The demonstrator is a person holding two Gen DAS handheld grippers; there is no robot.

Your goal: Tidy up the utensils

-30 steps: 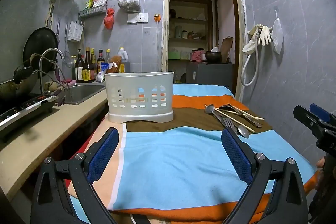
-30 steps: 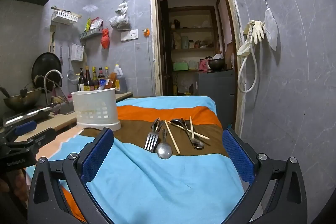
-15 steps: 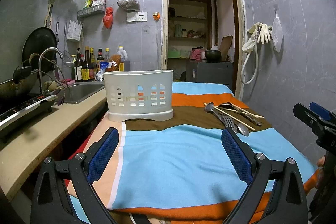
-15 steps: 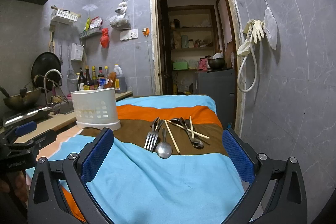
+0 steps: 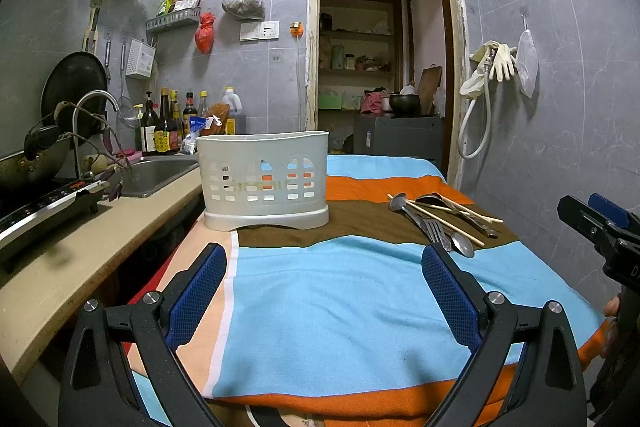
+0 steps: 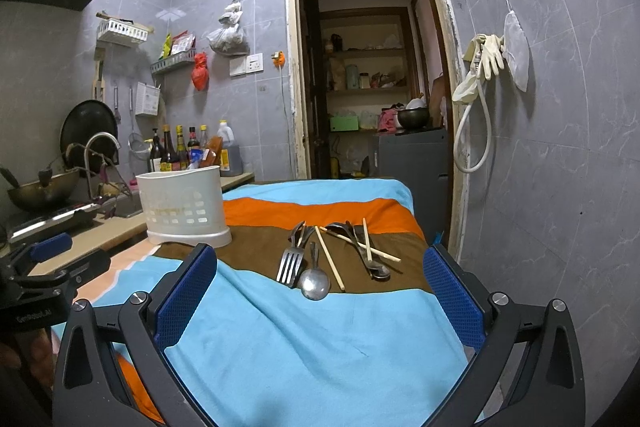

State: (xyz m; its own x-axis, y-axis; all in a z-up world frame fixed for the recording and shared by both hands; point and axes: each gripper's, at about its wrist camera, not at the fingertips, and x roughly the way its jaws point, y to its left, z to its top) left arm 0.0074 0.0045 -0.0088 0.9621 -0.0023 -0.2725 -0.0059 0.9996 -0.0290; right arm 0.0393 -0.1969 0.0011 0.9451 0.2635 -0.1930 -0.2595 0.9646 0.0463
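Observation:
A white slotted utensil caddy [image 5: 264, 179] [image 6: 185, 203] stands upright on the brown stripe of the striped cloth. To its right lies a loose pile of utensils: a fork [image 6: 290, 263] [image 5: 433, 229], a spoon [image 6: 315, 282] [image 5: 462, 245], other spoons [image 6: 360, 247] and wooden chopsticks [image 6: 330, 259] [image 5: 448, 223]. My left gripper [image 5: 322, 287] hovers open over the blue stripe, short of the caddy. My right gripper [image 6: 318, 295] is open too, low over the cloth, just short of the fork and spoon. Neither holds anything.
A beige counter [image 5: 80, 247] runs along the left with a sink [image 5: 160, 175], tap, stove and wok. Sauce bottles [image 5: 168, 125] stand behind the caddy. A doorway [image 5: 380, 67] opens beyond the table; the tiled wall with hanging gloves [image 5: 496, 61] is close on the right.
Both views have shifted only slightly; the caddy and utensils sit a little lower in the left view. Nothing was grasped or moved, and both grippers stayed open.

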